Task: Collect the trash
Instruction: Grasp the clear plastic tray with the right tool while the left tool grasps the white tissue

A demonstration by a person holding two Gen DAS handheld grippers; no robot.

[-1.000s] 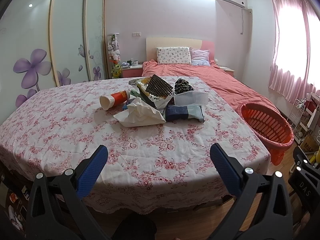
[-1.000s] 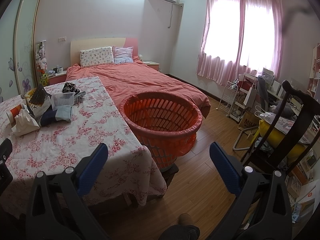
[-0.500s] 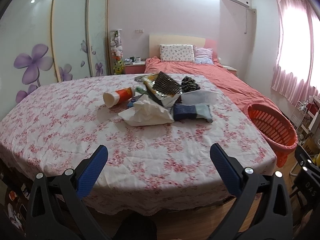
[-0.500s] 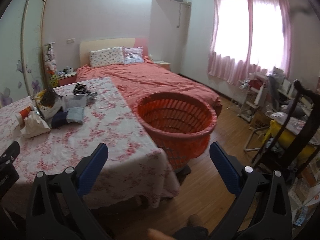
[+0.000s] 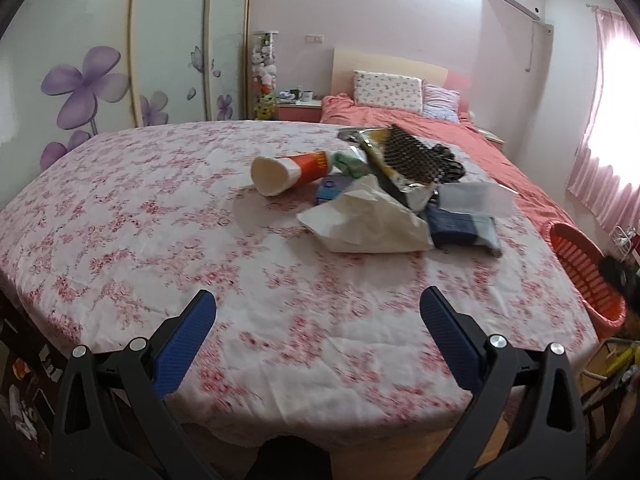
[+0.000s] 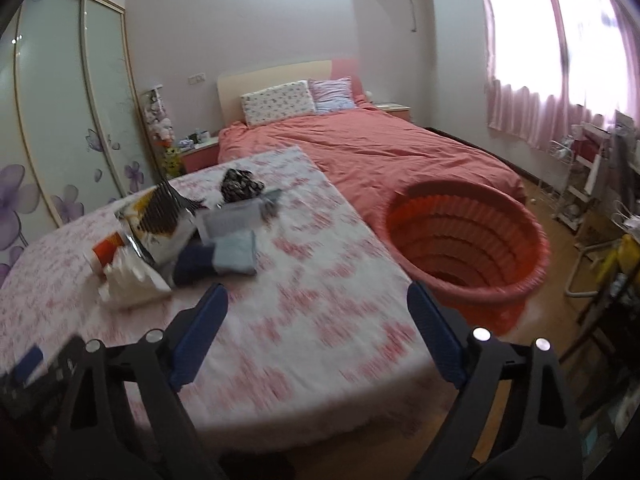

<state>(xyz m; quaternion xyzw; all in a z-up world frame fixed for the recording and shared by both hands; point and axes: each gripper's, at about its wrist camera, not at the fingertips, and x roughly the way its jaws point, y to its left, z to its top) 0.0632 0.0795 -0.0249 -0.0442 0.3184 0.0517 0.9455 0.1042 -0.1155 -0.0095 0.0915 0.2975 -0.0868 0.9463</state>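
Ahead of the left gripper [image 5: 318, 322], well beyond its blue pads, a heap of trash is seen on the flowered tablecloth [image 5: 160, 216]. Its jaws are spread wide and nothing is held between them. Nearest the pads lies a crumpled white paper bag [image 5: 366, 222]; behind it and to the left a paper cup [image 5: 290, 172] is tipped on its side, its long axis running left to right across the view, the open mouth turned left and toward the gripper, the red base toward the heap. A foil snack bag [image 5: 408, 164] leans over the pile, and a dark blue packet [image 5: 460, 230] lies flat at the right. The red laundry basket [image 5: 580, 264] is caught at the far right, off the table edge. The approach step is judged to be in hand, with nothing yet collected.

Ahead and left of the right gripper [image 6: 318, 330], the same heap is seen: the paper bag [image 6: 132, 284] closest, the blue packet [image 6: 218, 262] just right of it, the snack bag [image 6: 160, 216] behind. This gripper's jaws have just been closing slightly but are kept wide, with only the tablecloth [image 6: 300, 320] between them. The laundry basket [image 6: 468, 240] stands upright on the floor ahead and right, mouth up, apparently empty. For the next move, one gripper would need to be carried forward to an item and closed across its narrow side.
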